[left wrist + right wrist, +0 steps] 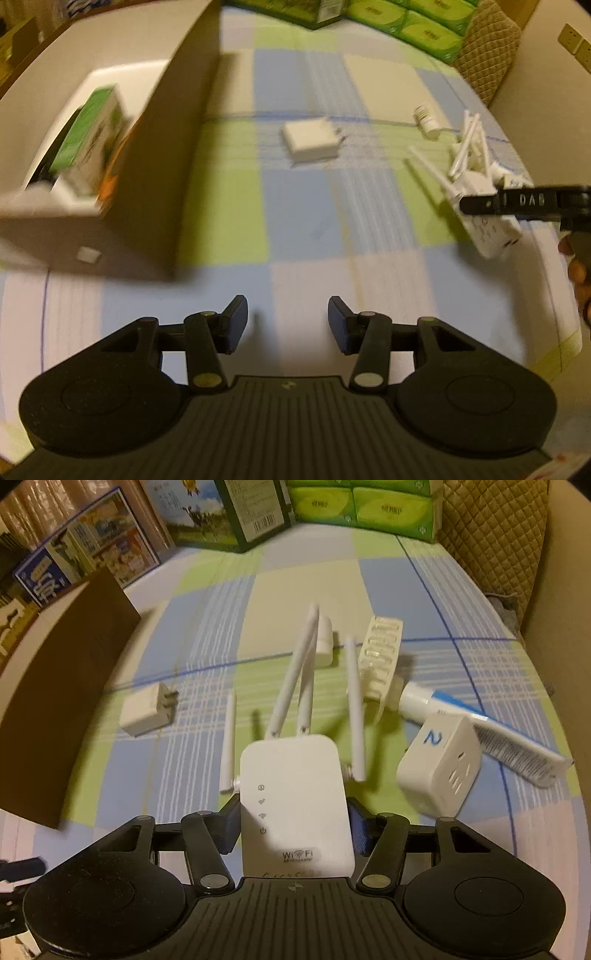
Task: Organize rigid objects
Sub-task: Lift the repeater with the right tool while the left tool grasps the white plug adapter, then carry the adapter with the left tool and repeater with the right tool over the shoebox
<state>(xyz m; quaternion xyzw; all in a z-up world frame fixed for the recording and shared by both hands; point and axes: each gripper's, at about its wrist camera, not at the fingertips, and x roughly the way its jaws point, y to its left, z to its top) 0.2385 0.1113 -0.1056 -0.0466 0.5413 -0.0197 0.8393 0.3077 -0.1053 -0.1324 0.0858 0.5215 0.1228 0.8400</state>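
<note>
**Repeater clamped, box drop pending**

Right gripper (293, 825) closed on WiFi repeater (295, 805), pads on both sides of the body, held above checked cloth (207, 657). Long axis toward 12 o'clock, antennas leading, label end toward camera. Likely step: carry to cardboard box (62, 701) at 9 o'clock. Next: swing left, clear the flap, keep antennas free. Left gripper (288, 325) open, empty. Charger (147, 710) at 10, numbered plug (439, 771) at 3, not yet sorted.

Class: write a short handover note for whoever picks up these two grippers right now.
Left gripper: open, empty, above the cloth beside the cardboard box.
Right gripper: shut on the wifi repeater.
Done: a green carton is in the box.
Left: the repeater, then the charger, numbered plug, tube and clear tray on the cloth.
</note>
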